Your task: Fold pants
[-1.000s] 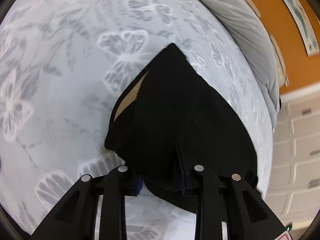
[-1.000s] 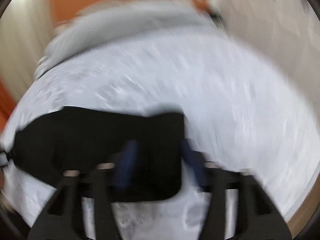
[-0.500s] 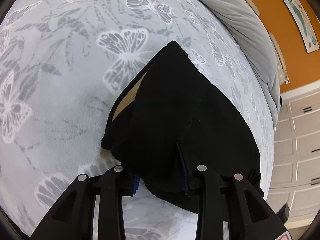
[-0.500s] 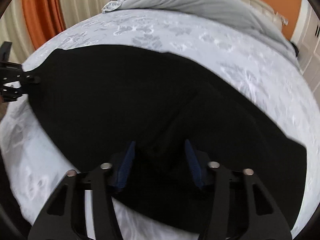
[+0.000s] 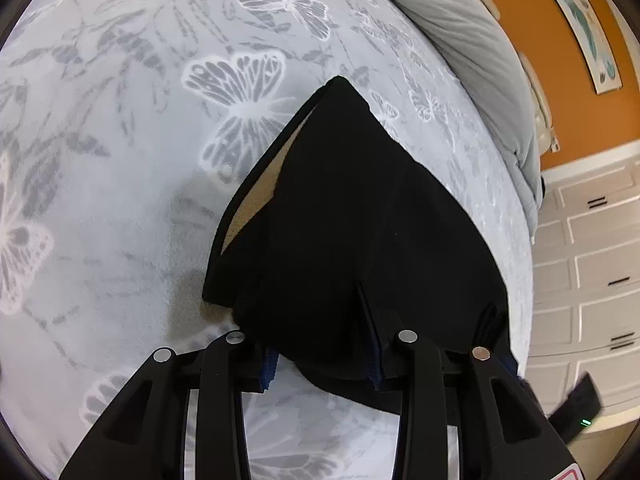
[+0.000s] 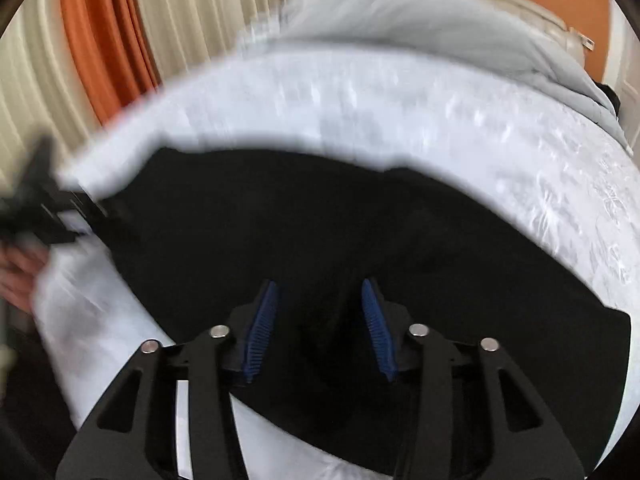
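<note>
Black pants (image 5: pixel 340 220) lie on a white bed cover with grey butterflies (image 5: pixel 120 160); a tan lining shows at their open end. My left gripper (image 5: pixel 320 364) is shut on a bunched end of the pants, with fabric bulging between its blue pads. In the blurred right wrist view the pants (image 6: pixel 320 220) stretch across the bed. My right gripper (image 6: pixel 320 332) hovers over their near middle with its jaws opening; both blue pads (image 6: pixel 260 332) show bare and the cloth lies beneath them. At the far left edge the left gripper (image 6: pixel 60 216) holds the pants' end.
A grey duvet (image 5: pixel 480 40) is heaped at the head of the bed, against an orange wall. White drawers (image 5: pixel 592 280) stand beside the bed. Orange and cream curtains (image 6: pixel 100 40) hang behind it. A hand (image 6: pixel 20 268) shows at the left edge.
My right gripper swung across to the pants' middle, narrowed there, and now stands wider apart. The left gripper kept its grip and stayed in place.
</note>
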Motion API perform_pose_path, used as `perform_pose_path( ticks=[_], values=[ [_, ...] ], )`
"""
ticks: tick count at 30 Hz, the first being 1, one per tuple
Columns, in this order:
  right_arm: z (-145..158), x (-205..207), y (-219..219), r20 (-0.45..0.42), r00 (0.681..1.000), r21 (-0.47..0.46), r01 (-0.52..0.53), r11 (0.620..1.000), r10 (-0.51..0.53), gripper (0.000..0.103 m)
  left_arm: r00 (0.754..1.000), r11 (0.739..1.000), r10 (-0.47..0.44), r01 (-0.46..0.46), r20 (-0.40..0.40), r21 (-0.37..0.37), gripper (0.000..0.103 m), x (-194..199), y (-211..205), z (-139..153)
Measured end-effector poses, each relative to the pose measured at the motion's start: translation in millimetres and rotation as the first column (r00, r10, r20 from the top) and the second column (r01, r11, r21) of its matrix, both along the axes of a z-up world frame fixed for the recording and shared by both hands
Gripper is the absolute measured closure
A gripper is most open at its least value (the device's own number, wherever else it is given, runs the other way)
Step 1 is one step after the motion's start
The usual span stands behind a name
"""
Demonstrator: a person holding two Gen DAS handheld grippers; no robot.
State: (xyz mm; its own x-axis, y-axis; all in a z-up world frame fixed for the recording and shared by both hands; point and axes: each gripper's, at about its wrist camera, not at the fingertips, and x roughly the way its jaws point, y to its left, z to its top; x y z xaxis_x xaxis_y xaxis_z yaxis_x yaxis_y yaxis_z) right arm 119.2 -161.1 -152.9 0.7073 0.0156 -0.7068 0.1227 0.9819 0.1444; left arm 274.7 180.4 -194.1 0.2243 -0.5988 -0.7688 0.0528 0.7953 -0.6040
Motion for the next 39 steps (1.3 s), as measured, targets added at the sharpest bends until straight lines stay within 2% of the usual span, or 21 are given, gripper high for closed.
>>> perform_pose_path(
  ticks=[1, 2, 4, 5, 7, 8, 10, 11, 13, 14, 16, 17, 19, 22, 24, 26, 29, 33, 37, 38, 39],
  values=[
    [8.3, -7.4, -9.0, 0.033, 0.998, -0.010, 0.051, 0.999, -0.050, 0.024, 1.000, 1.000, 0.002, -0.002, 0.008, -0.006, 0.075, -0.7, -0.2, 1.1],
    [12.2, -11.3, -15.9, 0.048, 0.995, -0.022, 0.086, 0.996, -0.085, 0.022, 0.999, 1.000, 0.006, -0.006, 0.036, -0.003, 0.083, -2.4, -1.7, 6.2],
    [15.5, -21.5, -37.3, 0.031, 0.984, -0.058, 0.178, 0.982, -0.176, 0.022, 0.995, 1.000, -0.001, 0.001, 0.101, 0.001, 0.086, -7.4, -8.2, 20.6],
    [14.5, -23.3, -49.0, 0.008, 0.975, -0.072, 0.223, 0.972, -0.223, 0.022, 0.986, 1.000, -0.008, 0.006, 0.166, 0.015, 0.086, -13.1, -14.8, 35.1],
    [15.5, -30.8, -77.9, -0.035, 0.942, -0.047, 0.332, 0.942, -0.334, 0.022, 0.960, 0.999, -0.030, 0.022, 0.277, 0.032, 0.087, -26.6, -29.5, 61.8],
    [17.1, -35.7, -85.4, -0.036, 0.933, -0.027, 0.356, 0.934, -0.357, 0.022, 0.937, 0.998, -0.060, 0.052, 0.345, 0.034, 0.087, -38.6, -42.9, 81.2],
    [23.2, -48.8, -106.8, -0.027, 0.908, 0.027, 0.418, 0.908, -0.418, 0.022, 0.902, 0.992, -0.118, 0.124, 0.416, 0.011, 0.087, -59.9, -66.5, 105.8],
    [23.5, -53.4, -113.1, -0.026, 0.902, 0.042, 0.432, 0.901, -0.431, 0.022, 0.875, 0.979, -0.182, 0.203, 0.448, -0.001, 0.083, -77.1, -88.8, 116.9],
    [16.2, -54.1, -119.7, -0.048, 0.893, 0.063, 0.450, 0.891, -0.448, 0.022, 0.853, 0.951, -0.295, 0.305, 0.431, 0.048, 0.040, -96.5, -128.0, 111.3],
    [11.4, -54.0, -121.5, -0.069, 0.892, 0.075, 0.452, 0.889, -0.447, 0.022, 0.852, 0.940, -0.335, 0.329, 0.402, 0.087, 0.008, -101.4, -143.8, 102.2],
    [5.9, -50.4, -119.7, -0.090, 0.898, 0.094, 0.439, 0.894, -0.431, 0.022, 0.857, 0.925, -0.378, 0.340, 0.349, 0.168, 0.013, -111.7, -172.4, 80.4],
    [6.5, -47.6, -117.4, -0.095, 0.904, 0.103, 0.426, 0.899, -0.418, 0.022, 0.855, 0.919, -0.394, 0.353, 0.337, 0.176, 0.013, -113.3, -179.2, 78.0],
    [8.4, -43.3, -109.0, -0.077, 0.931, 0.159, 0.364, 0.918, -0.356, 0.022, 0.846, 0.917, -0.398, 0.379, 0.355, 0.125, 0.013, -117.3, -180.1, 85.8],
    [7.9, -30.7, -92.2, -0.053, 0.967, 0.227, 0.254, 0.940, -0.249, 0.021, 0.834, 0.930, -0.356, 0.361, 0.422, 0.072, 0.011, -118.3, -162.8, 107.6],
    [4.5, -17.7, -77.6, -0.042, 0.983, 0.252, 0.182, 0.951, -0.177, 0.021, 0.834, 0.948, -0.305, 0.310, 0.459, 0.067, 0.010, -112.7, -145.0, 120.1],
    [-0.4, 0.0, -62.1, -0.032, 0.994, 0.266, 0.109, 0.958, -0.104, 0.021, 0.857, 0.975, -0.221, 0.207, 0.466, 0.082, 0.010, -99.7, -120.7, 121.8],
    [-9.8, 21.5, -40.5, -0.036, 0.999, 0.271, 0.043, 0.962, -0.035, 0.021, 0.882, 0.988, -0.132, 0.080, 0.452, 0.132, 0.010, -79.4, -89.6, 113.5],
    [-25.4, 50.9, -32.2, -0.073, 0.996, 0.339, 0.072, 0.938, -0.050, 0.012, 0.901, 0.986, -0.101, 0.035, 0.423, 0.161, 0.010, -62.1, -67.8, 101.9],
    [-42.6, 80.4, -24.8, -0.102, 0.993, 0.409, 0.099, 0.907, -0.062, 0.012, 0.902, 0.983, -0.102, 0.026, 0.419, 0.182, 0.010, -51.9, -57.0, 96.9],
    [-48.2, 89.6, -21.3, -0.118, 0.991, 0.438, 0.112, 0.892, -0.067, 0.014, 0.903, 0.983, -0.104, 0.030, 0.417, 0.180, 0.010, -51.0, -56.3, 97.0],
    [-52.8, 95.3, -19.4, -0.138, 0.987, 0.446, 0.131, 0.885, -0.076, 0.026, 0.903, 0.983, -0.107, 0.034, 0.417, 0.179, 0.010, -49.5, -55.0, 97.4]
  ],
)
